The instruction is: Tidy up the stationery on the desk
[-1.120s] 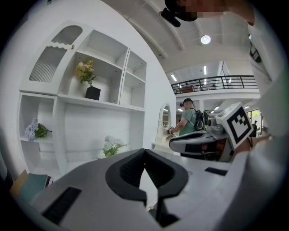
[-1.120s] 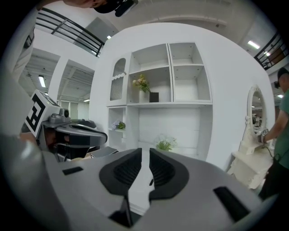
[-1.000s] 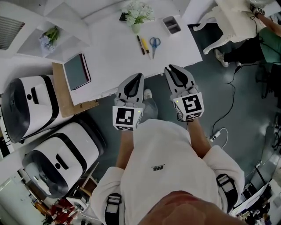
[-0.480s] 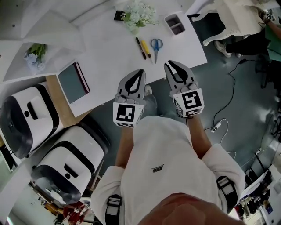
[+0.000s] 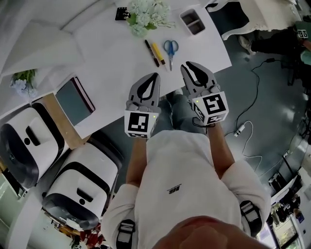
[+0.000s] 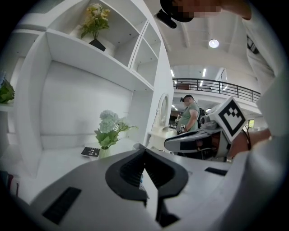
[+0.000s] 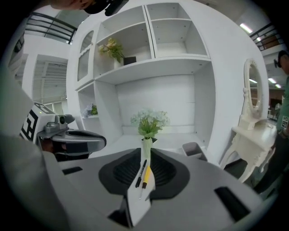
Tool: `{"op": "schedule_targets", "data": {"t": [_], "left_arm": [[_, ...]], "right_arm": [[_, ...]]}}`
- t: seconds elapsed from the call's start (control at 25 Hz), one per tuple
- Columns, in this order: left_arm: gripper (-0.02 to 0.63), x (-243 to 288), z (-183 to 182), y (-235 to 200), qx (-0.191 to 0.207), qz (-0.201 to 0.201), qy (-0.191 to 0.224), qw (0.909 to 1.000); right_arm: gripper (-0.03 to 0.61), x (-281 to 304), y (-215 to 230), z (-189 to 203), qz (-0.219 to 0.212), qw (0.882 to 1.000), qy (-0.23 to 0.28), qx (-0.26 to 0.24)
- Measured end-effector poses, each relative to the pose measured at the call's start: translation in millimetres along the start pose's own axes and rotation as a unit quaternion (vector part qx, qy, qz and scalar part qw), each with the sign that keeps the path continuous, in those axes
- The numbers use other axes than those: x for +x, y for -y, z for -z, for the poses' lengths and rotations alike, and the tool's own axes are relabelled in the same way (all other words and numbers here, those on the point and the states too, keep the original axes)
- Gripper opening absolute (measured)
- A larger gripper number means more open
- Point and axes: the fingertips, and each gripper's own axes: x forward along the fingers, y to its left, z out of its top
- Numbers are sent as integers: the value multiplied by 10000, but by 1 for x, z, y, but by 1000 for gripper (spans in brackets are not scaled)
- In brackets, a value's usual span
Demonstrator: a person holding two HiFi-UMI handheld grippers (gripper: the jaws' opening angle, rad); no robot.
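A black pen [image 5: 150, 52], a yellow pen [image 5: 159, 53] and blue-handled scissors [image 5: 169, 47] lie side by side on the white desk [image 5: 116, 58]. Behind them stands a grey organiser tray [image 5: 193, 21]. My left gripper [image 5: 154, 77] hovers at the desk's near edge, its tips together and nothing in it. My right gripper [image 5: 191, 67] hangs beside it, just short of the scissors. Its jaws have just been opening and stand slightly apart with nothing between them. In the right gripper view the black pen [image 7: 141, 173] and yellow pen [image 7: 146, 177] show through that gap.
A vase of white flowers [image 5: 146, 14] and a small black item [image 5: 120, 13] stand at the desk's back. A dark tablet [image 5: 74, 100] lies at the left end on a wooden board. Two white machines [image 5: 73, 180] sit on the floor to the left. A cable [image 5: 245, 141] trails on the right.
Both grippers have moved forward and down to the desk's near edge, closer to the pens and scissors. The desk has shifted in the head view.
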Motion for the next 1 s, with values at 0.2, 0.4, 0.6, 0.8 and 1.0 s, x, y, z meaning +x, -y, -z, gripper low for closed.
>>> {"op": "schedule_targets", "data": {"t": [0.2,0.4,0.6,0.8,1.0], "left_arm": [[0,30,24,-6,117,204,-121,9997],[0,49,38,-11,101,230,-173,9995],[0,68,47,-13,101,264,-193,9994],[0,86,59,-15,168,295,-301,9990],[0,101,66,-18,154,280,-351,9989]], "right_arm": [[54,28,13,27,34,9993,-302,229],[54,47,22,45,88,9984,-475,301],[54,64,33,59,106,9977,-577,336],[54,80,44,74,49,9969,-680,395],[54,93,52,82,-18,9963,-759,402]]}}
